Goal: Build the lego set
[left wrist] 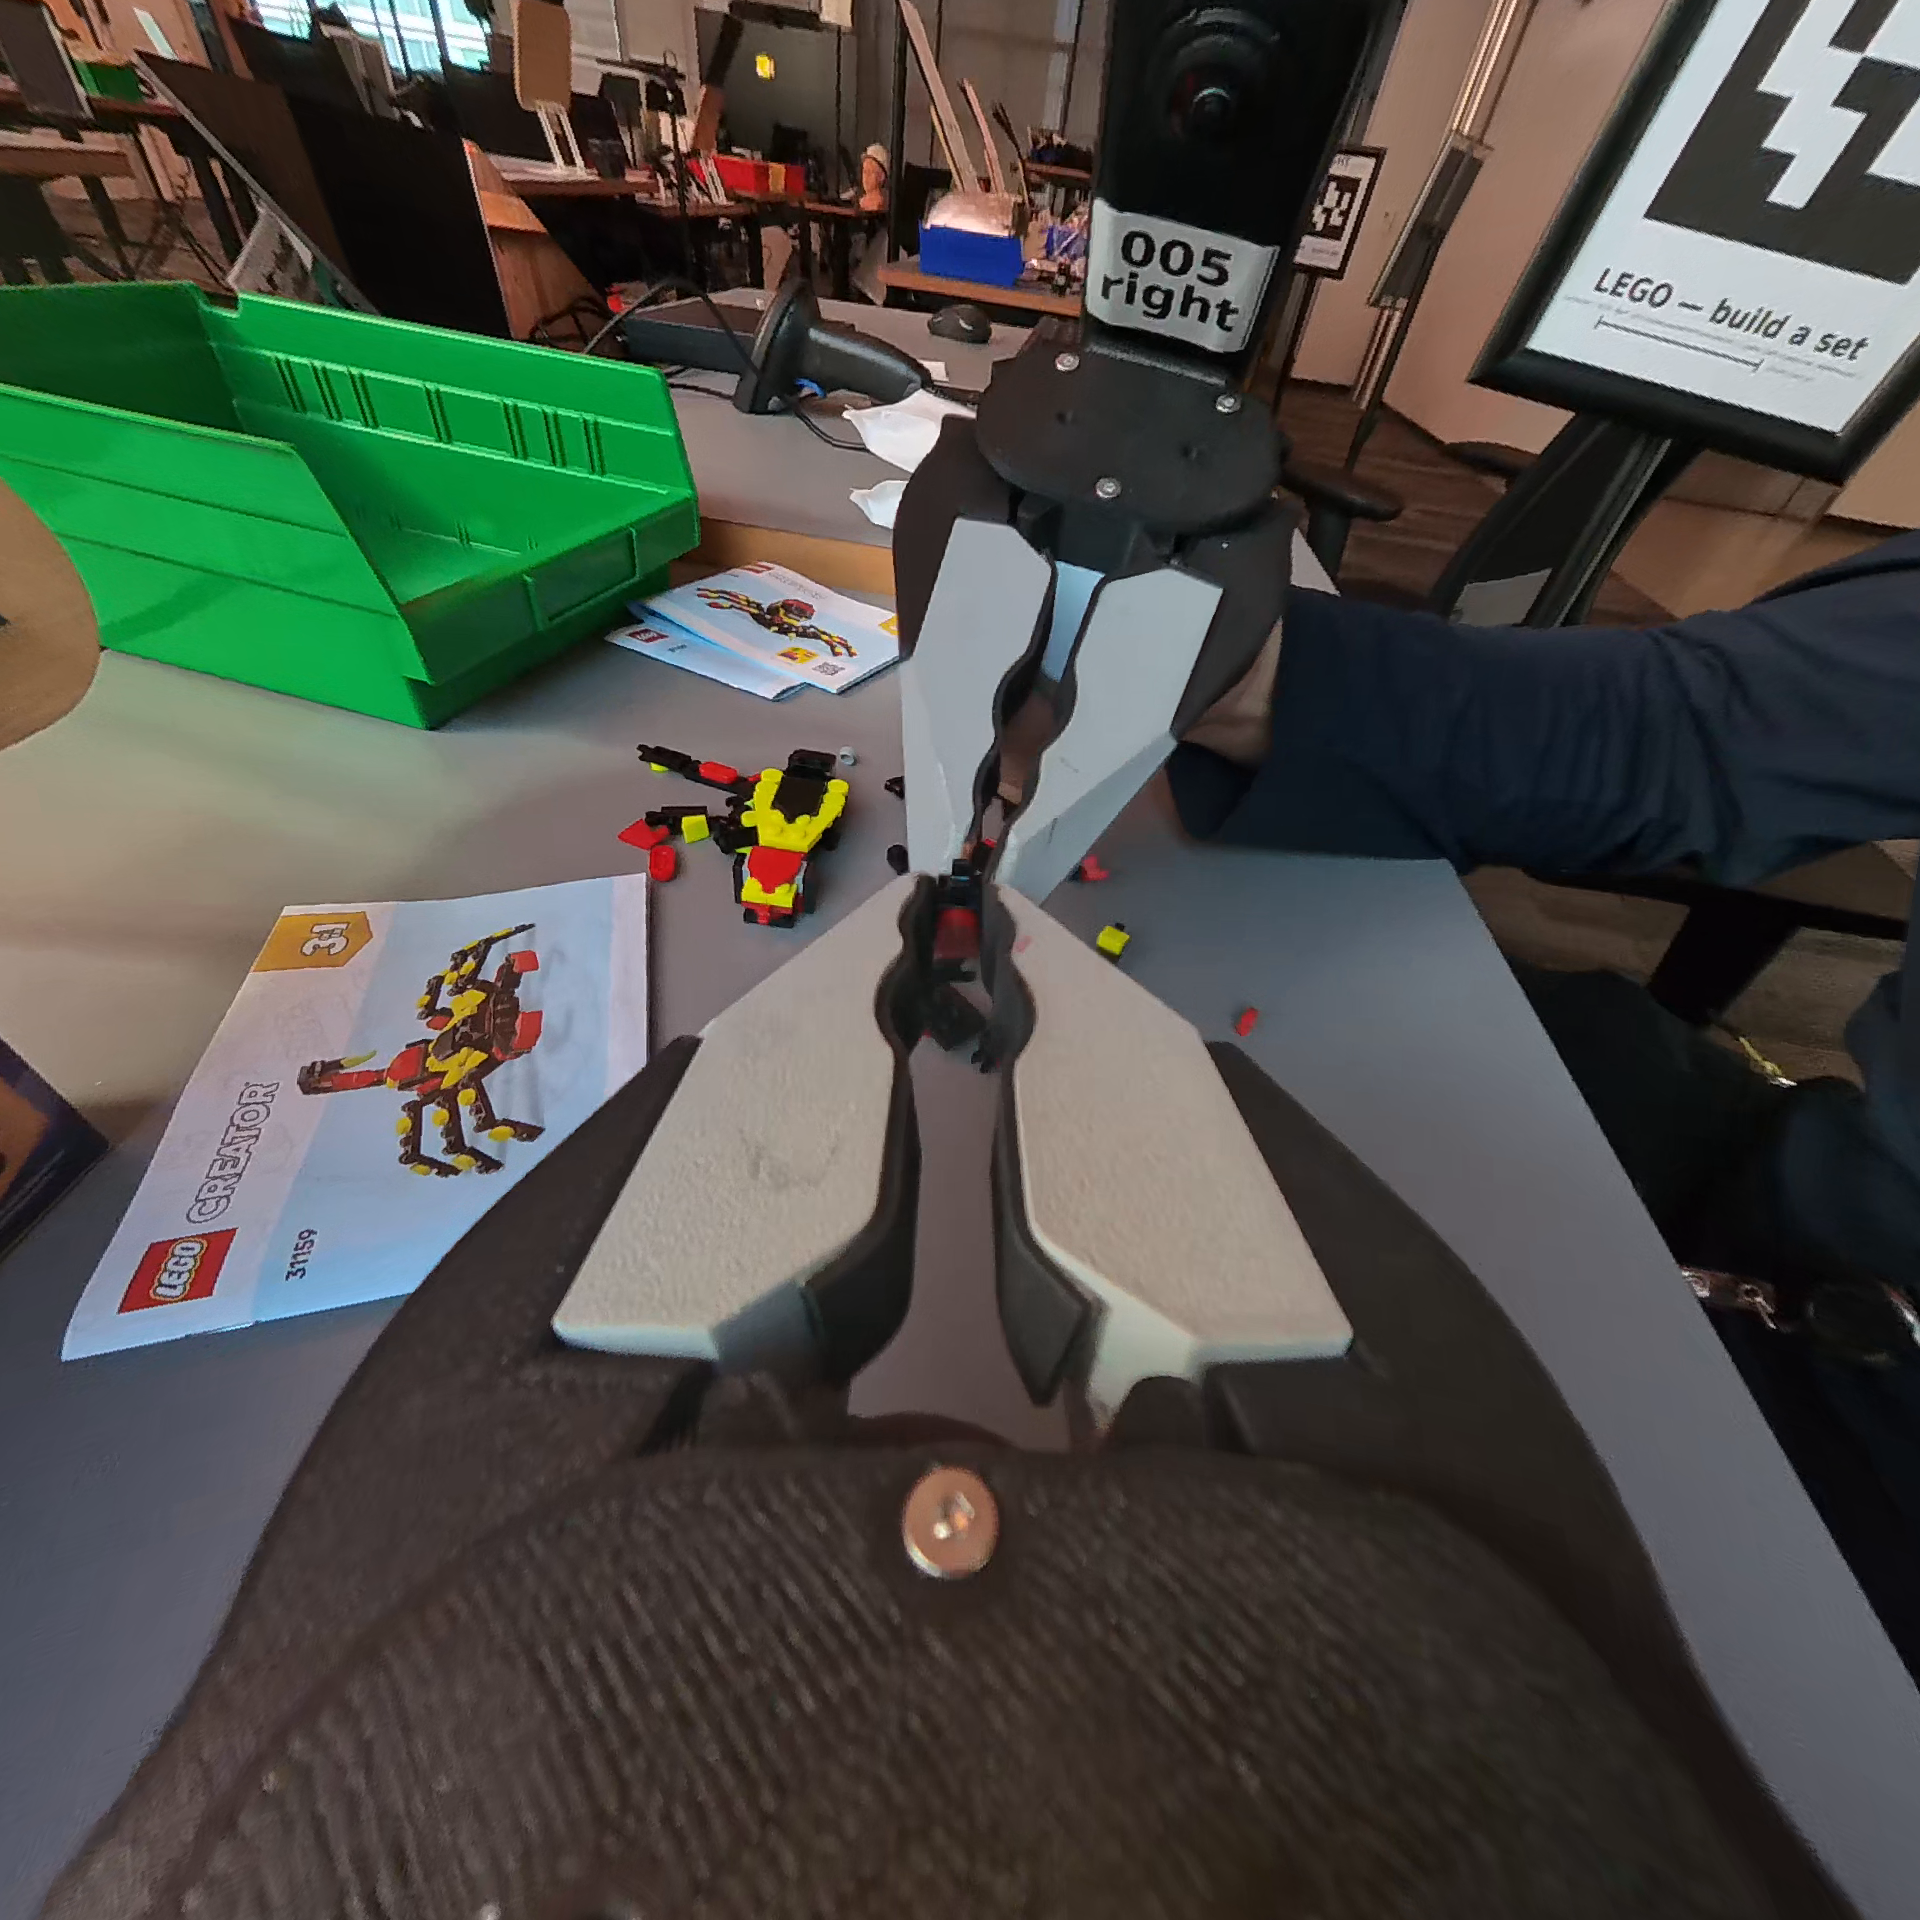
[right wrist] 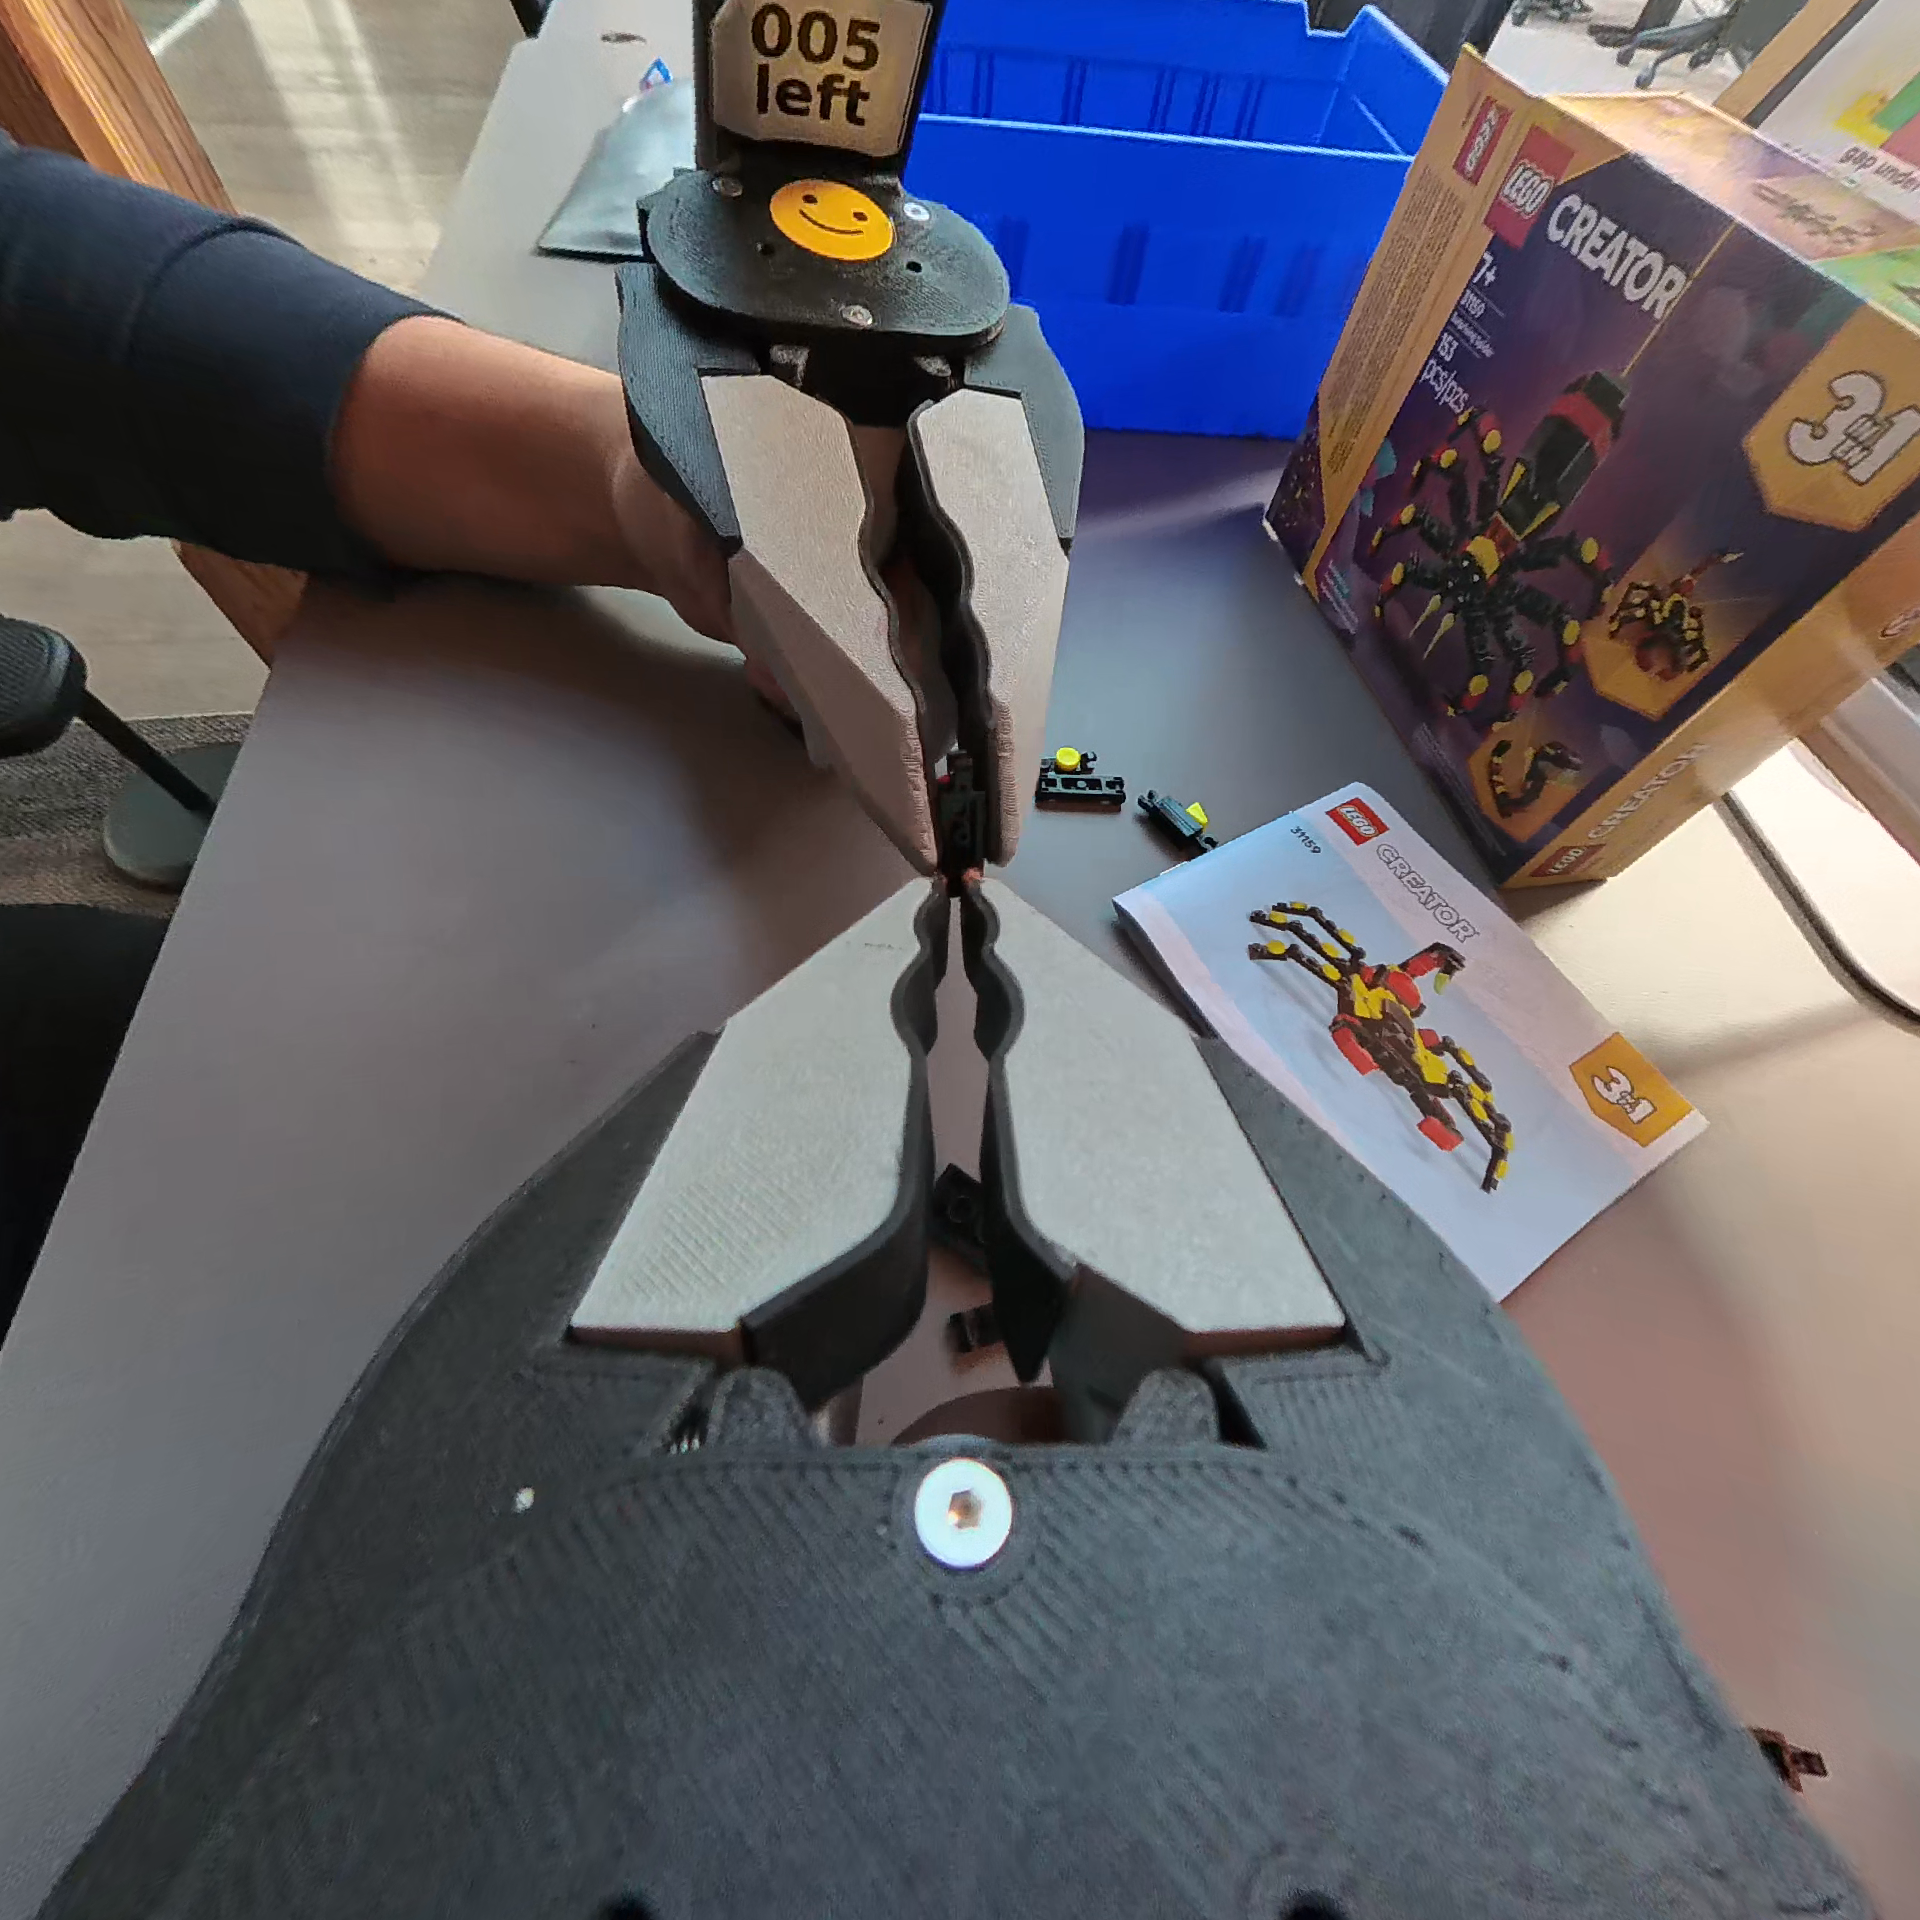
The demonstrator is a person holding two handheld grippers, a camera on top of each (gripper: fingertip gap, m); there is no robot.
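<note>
A small red-and-black brick piece [left wrist: 954, 930] is pinched in the left gripper [left wrist: 951, 894] jaws above the worktop [left wrist: 1351, 1039]. The right gripper [right wrist: 954, 899], tip to tip with it, has jaws nearly pressed together; whether anything is pinched cannot be told. A half-built model [left wrist: 781, 831] lies at 11 o'clock.

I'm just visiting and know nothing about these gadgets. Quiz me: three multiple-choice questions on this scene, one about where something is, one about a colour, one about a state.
1. Where does the green bin sit?
A. on the grey table
B. on the floor
C. on the box

2. What colour is the bin behind the left gripper?
A. red
B. blue
C. yellow

3. How is the left gripper set?
A. wide open, empty
B. shut on a small black-and-red piece
C. lying flat on a booklet

Answers:
1. A, its base rests on the table.
2. B, its walls are plainly blue.
3. B, the piece sits pinched between its fingertips, meeting the right gripper.
</note>
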